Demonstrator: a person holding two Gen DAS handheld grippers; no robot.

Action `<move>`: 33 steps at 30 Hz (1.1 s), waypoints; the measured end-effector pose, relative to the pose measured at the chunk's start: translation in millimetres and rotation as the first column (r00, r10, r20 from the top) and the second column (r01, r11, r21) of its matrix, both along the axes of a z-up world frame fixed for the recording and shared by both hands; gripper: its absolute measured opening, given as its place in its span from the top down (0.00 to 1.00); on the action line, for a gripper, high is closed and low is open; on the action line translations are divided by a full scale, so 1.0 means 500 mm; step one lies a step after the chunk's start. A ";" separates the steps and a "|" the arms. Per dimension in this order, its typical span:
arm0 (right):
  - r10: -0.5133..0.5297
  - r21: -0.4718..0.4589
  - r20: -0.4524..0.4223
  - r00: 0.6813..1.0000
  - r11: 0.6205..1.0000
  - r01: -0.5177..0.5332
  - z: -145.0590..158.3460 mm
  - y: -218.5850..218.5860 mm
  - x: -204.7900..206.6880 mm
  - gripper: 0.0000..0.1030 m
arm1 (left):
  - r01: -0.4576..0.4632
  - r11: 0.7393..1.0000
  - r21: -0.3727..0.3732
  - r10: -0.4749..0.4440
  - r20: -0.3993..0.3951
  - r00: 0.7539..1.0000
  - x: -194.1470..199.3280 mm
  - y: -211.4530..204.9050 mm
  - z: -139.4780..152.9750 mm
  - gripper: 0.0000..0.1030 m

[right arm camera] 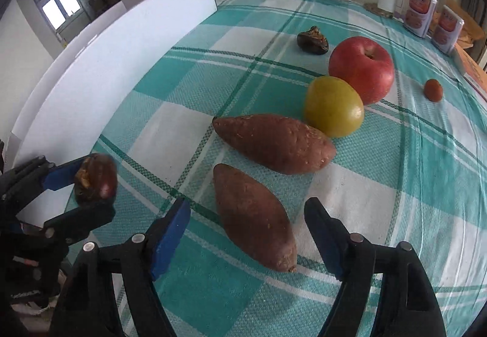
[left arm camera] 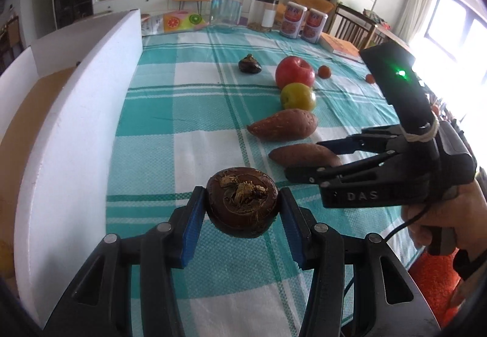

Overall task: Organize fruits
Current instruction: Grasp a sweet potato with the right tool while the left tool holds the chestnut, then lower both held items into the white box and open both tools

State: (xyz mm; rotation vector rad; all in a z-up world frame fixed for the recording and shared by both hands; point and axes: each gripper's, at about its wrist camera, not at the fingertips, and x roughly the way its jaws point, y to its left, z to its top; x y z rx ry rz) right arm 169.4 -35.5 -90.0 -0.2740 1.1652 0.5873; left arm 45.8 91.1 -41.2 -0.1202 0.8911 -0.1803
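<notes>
"Blue pads up close! What are they squeezing?"

"That's the left gripper (left arm camera: 242, 203). It is shut tight on a brown water chestnut (left arm camera: 242, 209), down at 6 o'clock in the left wrist view."

"And the other one, at 3 o'clock?"

"That's the right gripper (left arm camera: 301, 158), with a hand (left arm camera: 432, 215) holding it. Its pads sit on both sides of the near sweet potato (right arm camera: 252, 221). There are gaps, so it is open and not squeezing."

"What else is on the worktop (left arm camera: 182, 154)?"

"A row going toward 1 o'clock: another sweet potato (left arm camera: 283, 124), a green apple (left arm camera: 297, 96), then a red apple (left arm camera: 294, 71). A second water chestnut (left arm camera: 249, 64) sits at 12 o'clock. A white board (left arm camera: 76, 124) stands at 9 o'clock."
</notes>
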 end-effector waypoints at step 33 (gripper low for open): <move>0.079 0.683 -0.180 0.980 0.727 0.067 0.240 0.249 -0.110 0.41 | -0.495 0.863 0.098 0.480 0.146 0.865 -0.113 0.353 0.129 0.25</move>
